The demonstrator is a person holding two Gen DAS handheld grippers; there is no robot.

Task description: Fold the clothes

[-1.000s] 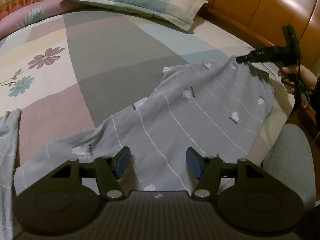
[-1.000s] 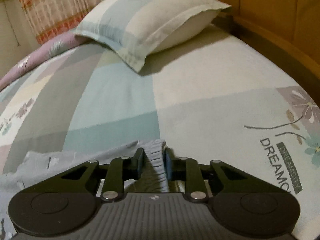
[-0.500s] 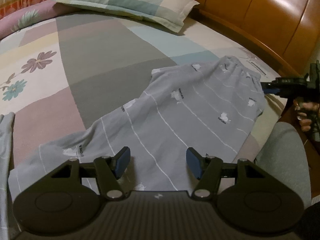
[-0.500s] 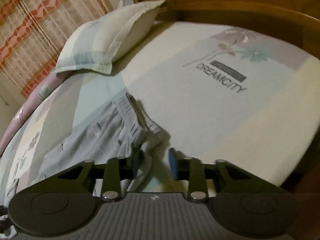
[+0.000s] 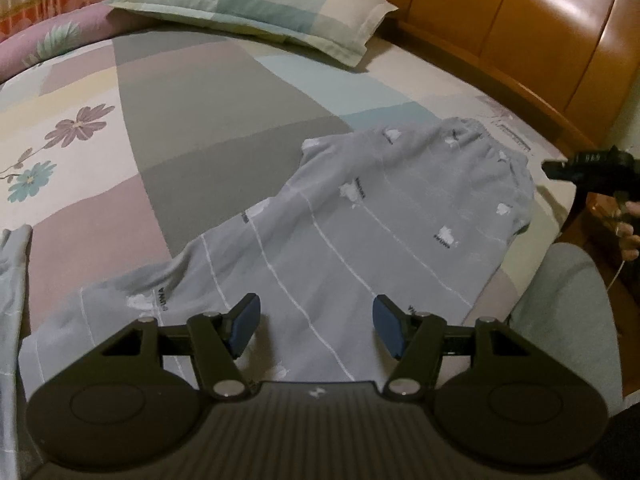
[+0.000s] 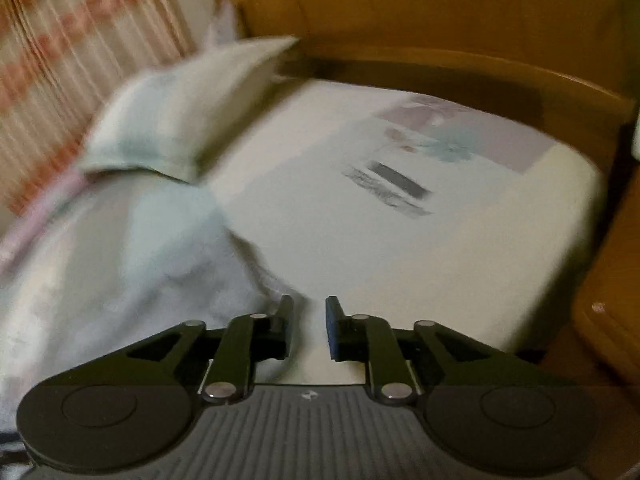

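- Our left gripper [image 5: 316, 326] hangs open over the grey trousers [image 5: 360, 220], which lie spread across the bed [image 5: 200, 100], mid-frame.
- Our right gripper [image 6: 308, 326], jaws opening and empty, sits beside the trousers' edge, lower centre.

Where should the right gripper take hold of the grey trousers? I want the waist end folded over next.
Judging by the pose, grip the gathered waistband at its corner by the bed's edge, coming in level from that side. The grey trousers lie flat, so only the edges offer a pinch. The right gripper, jaws opening and empty, hovers there.
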